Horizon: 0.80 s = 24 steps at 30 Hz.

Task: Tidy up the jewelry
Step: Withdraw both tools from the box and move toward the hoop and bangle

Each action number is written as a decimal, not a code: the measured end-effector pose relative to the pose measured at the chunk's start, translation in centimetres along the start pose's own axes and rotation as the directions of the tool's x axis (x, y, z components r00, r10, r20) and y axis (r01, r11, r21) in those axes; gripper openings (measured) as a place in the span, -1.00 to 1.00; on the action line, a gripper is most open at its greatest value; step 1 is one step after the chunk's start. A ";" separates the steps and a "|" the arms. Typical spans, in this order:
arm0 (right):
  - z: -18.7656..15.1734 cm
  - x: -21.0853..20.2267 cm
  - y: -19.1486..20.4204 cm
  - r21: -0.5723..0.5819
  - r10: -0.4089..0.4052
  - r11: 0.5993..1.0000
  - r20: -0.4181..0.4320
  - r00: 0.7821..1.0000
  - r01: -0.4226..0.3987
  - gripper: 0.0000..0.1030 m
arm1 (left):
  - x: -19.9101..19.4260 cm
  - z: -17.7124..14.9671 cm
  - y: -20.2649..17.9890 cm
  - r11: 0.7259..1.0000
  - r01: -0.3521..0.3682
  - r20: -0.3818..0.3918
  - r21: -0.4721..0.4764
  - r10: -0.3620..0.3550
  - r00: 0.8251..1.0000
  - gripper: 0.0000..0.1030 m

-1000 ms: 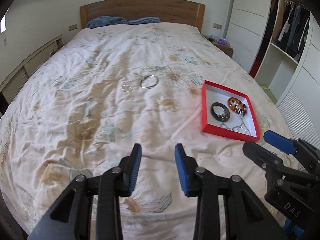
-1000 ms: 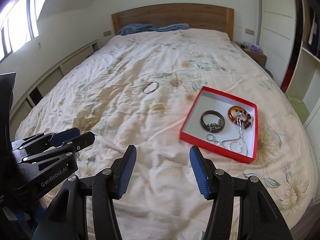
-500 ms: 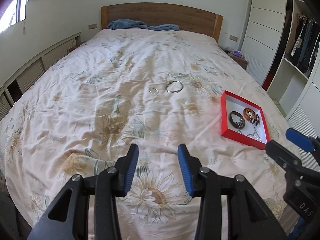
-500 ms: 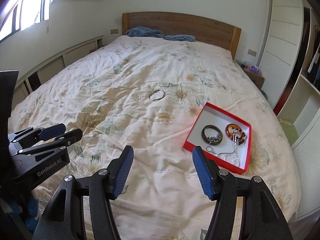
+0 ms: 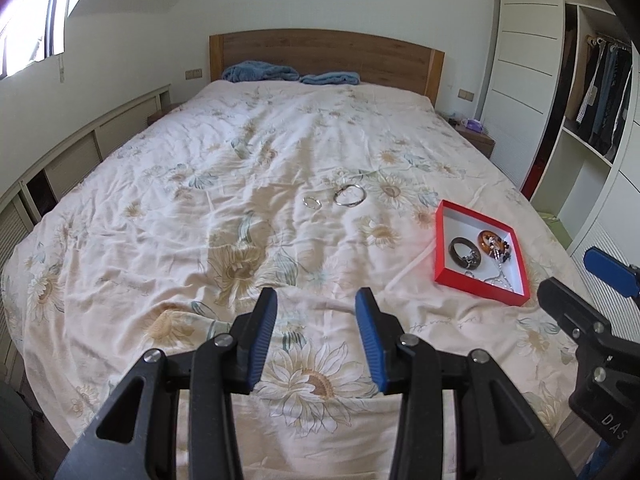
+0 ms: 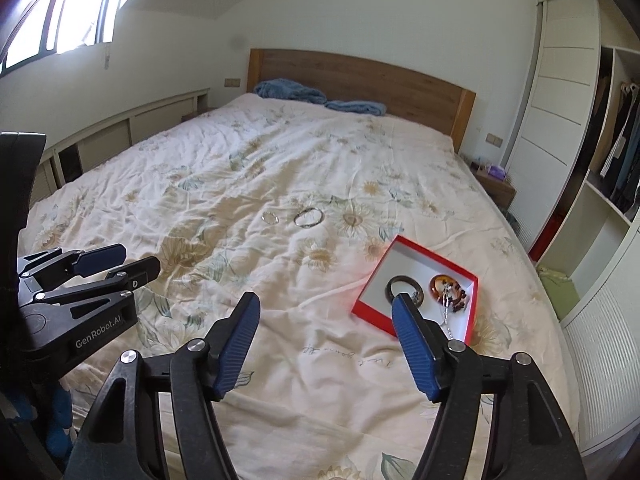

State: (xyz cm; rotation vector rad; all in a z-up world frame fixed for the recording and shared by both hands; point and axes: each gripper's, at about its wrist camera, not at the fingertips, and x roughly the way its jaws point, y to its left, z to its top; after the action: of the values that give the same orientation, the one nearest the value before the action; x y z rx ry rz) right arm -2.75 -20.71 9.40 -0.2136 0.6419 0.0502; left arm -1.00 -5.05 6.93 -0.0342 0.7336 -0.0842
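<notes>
While two pieces of jewelry lie loose on the bed, I judge the step in hand is to fetch them into the box. The small silver ring (image 5: 311,202) and the larger thin silver bangle (image 5: 349,195) rest just beside each other on the cream flowered quilt (image 5: 200,240), near the middle of the bed and well apart from both grippers. The shallow red cardboard box with white inside (image 5: 441,248) sits to the right of them, nearer to me, and it holds already a dark brown bangle (image 5: 464,253), an amber-coloured bangle (image 5: 490,240) and a silver chain (image 6: 447,312).

My left gripper (image 5: 316,344) hangs above the near part of the quilt with its blue pads apart and nothing between them. My right gripper (image 6: 325,344) is also spread wide and empty, closer to the box.

To do this well, I think I should bring one gripper low over the bangle first, since it is bigger, and close on one side of its rim, not across the whole circle. The quilt is soft and wrinkled, so I would press down only lightly; otherwise the pads may catch cloth together with the metal. The ring is thin and flat, and it could slip.
</notes>
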 end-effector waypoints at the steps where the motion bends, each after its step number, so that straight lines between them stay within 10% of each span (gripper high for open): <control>1: 0.1 -0.5 0.2 -0.001 0.005 1.000 0.006 1.000 -0.005 0.34 | -0.6 -0.1 0.1 1.000 0.001 0.010 0.000 -0.001 1.000 -0.25; 24: 0.0 -5.1 2.0 -0.048 -0.033 0.998 0.091 0.995 0.037 0.47 | -4.4 -1.1 2.2 0.998 0.011 0.072 -0.062 -0.006 0.997 -0.09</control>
State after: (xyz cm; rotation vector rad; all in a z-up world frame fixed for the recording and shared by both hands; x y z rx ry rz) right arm -7.08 -18.64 12.12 -0.2687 0.5468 0.0419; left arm -4.82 -2.50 8.95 -0.0994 0.6639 -0.0681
